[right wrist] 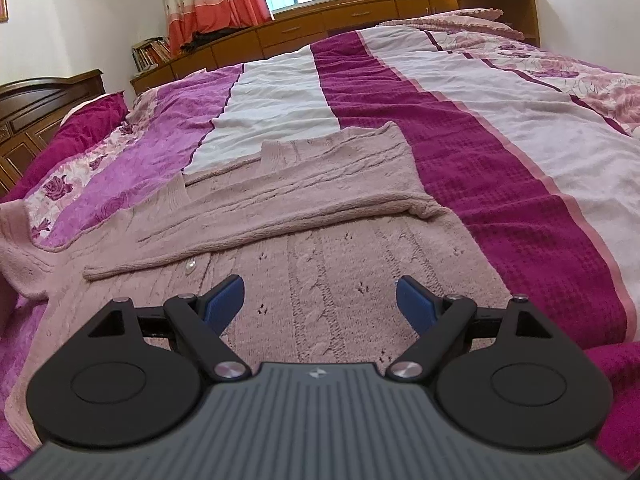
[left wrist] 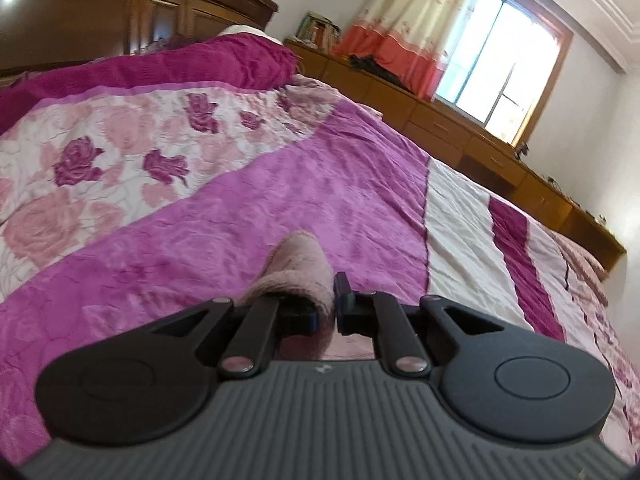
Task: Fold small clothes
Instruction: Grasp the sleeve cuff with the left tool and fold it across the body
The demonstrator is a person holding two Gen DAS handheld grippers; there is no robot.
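Note:
A dusty-pink cable-knit cardigan (right wrist: 304,248) lies spread on the bed, with one sleeve (right wrist: 288,184) folded across its body and a pearl button (right wrist: 190,267) showing. My right gripper (right wrist: 320,300) is open and empty, low over the cardigan's lower part. My left gripper (left wrist: 326,304) is shut on a bunched piece of the pink cardigan (left wrist: 298,268), held just above the bedspread. In the right wrist view the cardigan's other sleeve (right wrist: 16,240) runs off the left edge.
The bed is covered by a striped bedspread (right wrist: 460,128) in purple, white and magenta with rose print. A dark wooden headboard (left wrist: 120,12) stands behind. A low wooden cabinet (left wrist: 480,148) runs along the wall under the window (left wrist: 504,68) with curtains.

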